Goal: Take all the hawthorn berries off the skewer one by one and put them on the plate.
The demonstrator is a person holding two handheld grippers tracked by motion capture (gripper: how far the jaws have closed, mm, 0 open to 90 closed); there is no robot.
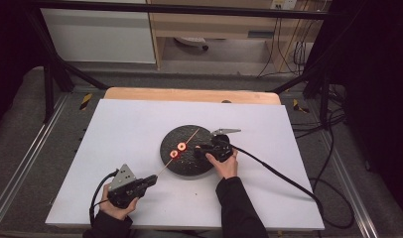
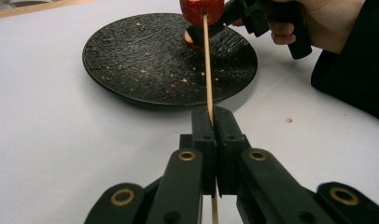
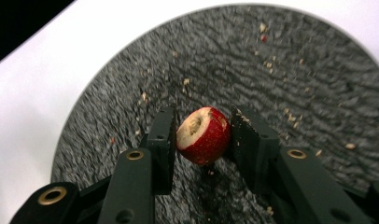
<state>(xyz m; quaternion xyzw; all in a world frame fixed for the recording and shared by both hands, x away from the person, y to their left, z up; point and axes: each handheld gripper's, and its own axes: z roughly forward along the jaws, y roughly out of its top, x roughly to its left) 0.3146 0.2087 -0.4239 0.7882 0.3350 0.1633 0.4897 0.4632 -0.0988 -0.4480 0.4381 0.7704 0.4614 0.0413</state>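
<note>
While the left gripper (image 2: 211,122) rests low over the white desk (image 1: 130,129) with its fingers (image 2: 204,140) pressed shut on a thin wooden skewer (image 2: 207,70), the stick runs forward from them and slants up over the near edge of a round black plate (image 2: 131,60). A red fruit piece (image 2: 201,10) sits threaded on the skewer above the plate, seen at the top of the left gripper view. From the high view the skewer (image 1: 182,148) crosses the plate (image 1: 187,166) on a diagonal, with two red rings (image 1: 177,149) along it. The right gripper (image 3: 204,135) is down over the plate's rough, crumb-speckled surface, its fingers (image 3: 163,135) closed against either side of a small red fruit (image 3: 204,136) whose cut, pale face turns toward the left finger. That fruit hangs just above or on the plate; which of the two cannot be told. The right hand (image 1: 224,163) reaches in from the plate's right side, its cable trailing off across the desk.
</note>
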